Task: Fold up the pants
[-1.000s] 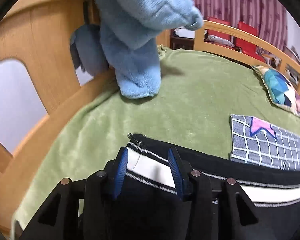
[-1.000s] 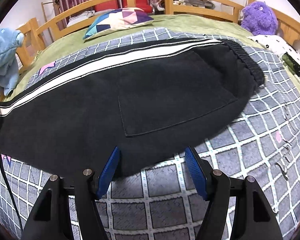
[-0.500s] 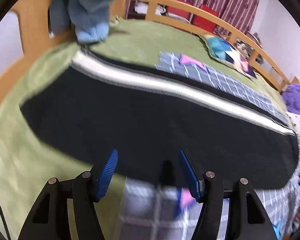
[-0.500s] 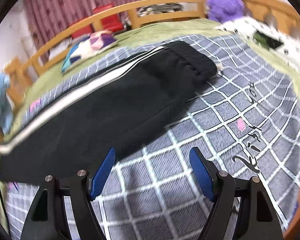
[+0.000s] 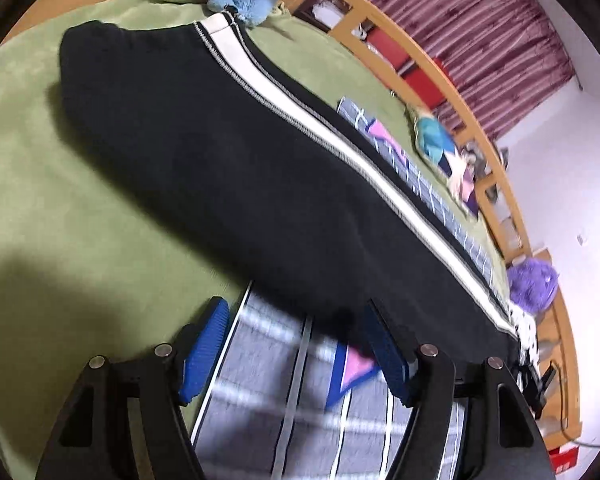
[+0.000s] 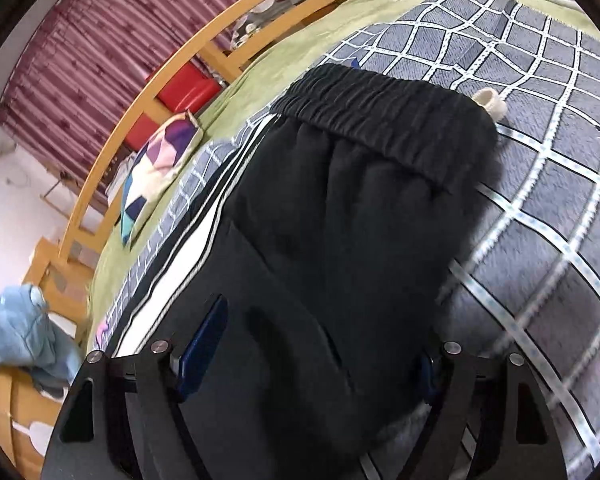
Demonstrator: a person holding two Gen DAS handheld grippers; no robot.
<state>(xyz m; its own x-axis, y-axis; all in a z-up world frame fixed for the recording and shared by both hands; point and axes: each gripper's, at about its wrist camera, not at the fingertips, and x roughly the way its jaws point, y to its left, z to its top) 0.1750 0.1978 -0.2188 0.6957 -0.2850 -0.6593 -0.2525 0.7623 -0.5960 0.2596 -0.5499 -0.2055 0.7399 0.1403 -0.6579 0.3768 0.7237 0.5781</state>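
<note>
Black pants (image 5: 228, 152) with a white side stripe (image 5: 340, 148) lie flat and lengthwise on the bed, folded leg on leg. My left gripper (image 5: 296, 344) is open and empty, just off the pants' near edge at the leg end. In the right wrist view the pants (image 6: 340, 220) show their elastic waistband (image 6: 384, 120) at the far end and a back pocket. My right gripper (image 6: 324, 344) is open over the seat of the pants, its right finger dark and mostly hidden.
The bed has a green blanket (image 5: 40, 208) and a grey checked blanket (image 6: 560, 184), with a wooden rail (image 6: 148, 92) around it. A patterned pillow (image 6: 156, 168), a blue plush toy (image 6: 24, 340) and a purple plush toy (image 5: 532, 284) sit along the edges.
My left gripper let go of the striped leg end, opened and pulled back to the pants' near edge. My right gripper swung from the blanket over the pants, towards the waistband.
</note>
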